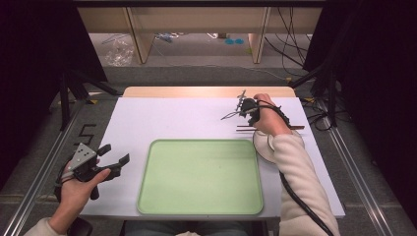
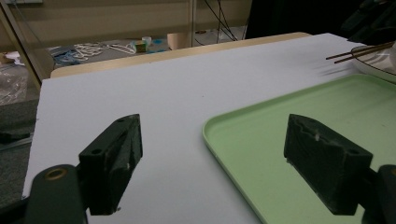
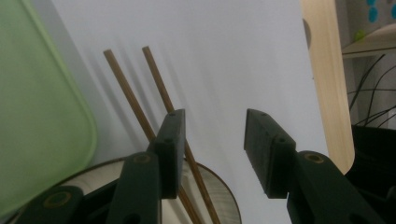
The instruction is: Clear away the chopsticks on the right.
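A pale green tray [image 1: 199, 196] lies empty at the table's front centre. Right of it stands a white bowl [image 1: 261, 146] with two brown chopsticks [image 1: 246, 128] laid across its rim, tips pointing left. My right gripper [image 1: 238, 109] hovers just beyond the chopsticks, open; in the right gripper view [image 3: 215, 119] nothing sits between the jaws, and the chopsticks [image 3: 126, 88] run under its left jaw from the bowl [image 3: 219, 193]. My left gripper [image 1: 115, 154] is held open left of the tray, empty [image 2: 215, 135], with the tray [image 2: 280, 112] and the chopsticks [image 2: 359, 51] ahead.
The white table sheet [image 1: 177, 118] has bare room behind and left of the tray. A wooden strip [image 1: 206, 92] edges the far side. Black stands [image 1: 69, 93] flank the table, and cables [image 1: 290, 49] trail on the floor beyond.
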Demonstrator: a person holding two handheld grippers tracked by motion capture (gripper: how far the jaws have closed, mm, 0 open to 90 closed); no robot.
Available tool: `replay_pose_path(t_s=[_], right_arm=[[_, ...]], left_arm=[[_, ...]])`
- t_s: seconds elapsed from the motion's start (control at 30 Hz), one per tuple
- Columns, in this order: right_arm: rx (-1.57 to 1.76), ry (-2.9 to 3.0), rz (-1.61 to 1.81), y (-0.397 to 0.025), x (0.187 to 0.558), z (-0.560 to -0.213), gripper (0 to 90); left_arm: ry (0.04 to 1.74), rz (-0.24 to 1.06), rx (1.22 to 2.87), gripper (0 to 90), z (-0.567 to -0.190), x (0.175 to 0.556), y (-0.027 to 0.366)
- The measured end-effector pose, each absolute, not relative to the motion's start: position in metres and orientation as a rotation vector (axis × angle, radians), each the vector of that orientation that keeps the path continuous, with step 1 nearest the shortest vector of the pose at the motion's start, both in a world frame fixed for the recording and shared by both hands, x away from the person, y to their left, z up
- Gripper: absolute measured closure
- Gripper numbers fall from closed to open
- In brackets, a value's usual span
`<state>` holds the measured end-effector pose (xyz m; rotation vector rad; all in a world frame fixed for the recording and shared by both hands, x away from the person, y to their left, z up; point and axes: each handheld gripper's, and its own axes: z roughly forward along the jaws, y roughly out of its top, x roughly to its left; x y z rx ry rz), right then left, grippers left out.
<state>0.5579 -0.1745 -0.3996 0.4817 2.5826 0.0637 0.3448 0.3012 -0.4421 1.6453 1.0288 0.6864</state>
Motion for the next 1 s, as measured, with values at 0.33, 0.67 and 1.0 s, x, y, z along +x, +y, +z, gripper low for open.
replay_pose_path(t_s=[0.33,0.67,1.0], right_arm=[[0.305,2.671,-0.073,-0.163,0.566,-0.417,62.8],[0.309,2.7,-0.062,-0.158,0.567,-0.421,63.9],[0.282,2.701,-0.087,-0.154,0.571,-0.425,64.8]], left_arm=[[1.032,0.683,1.632,19.7,-0.443,0.344,0.301],[1.03,0.683,1.632,19.8,-0.443,0.345,0.301],[1.034,0.685,1.633,19.9,-0.442,0.345,0.302]])
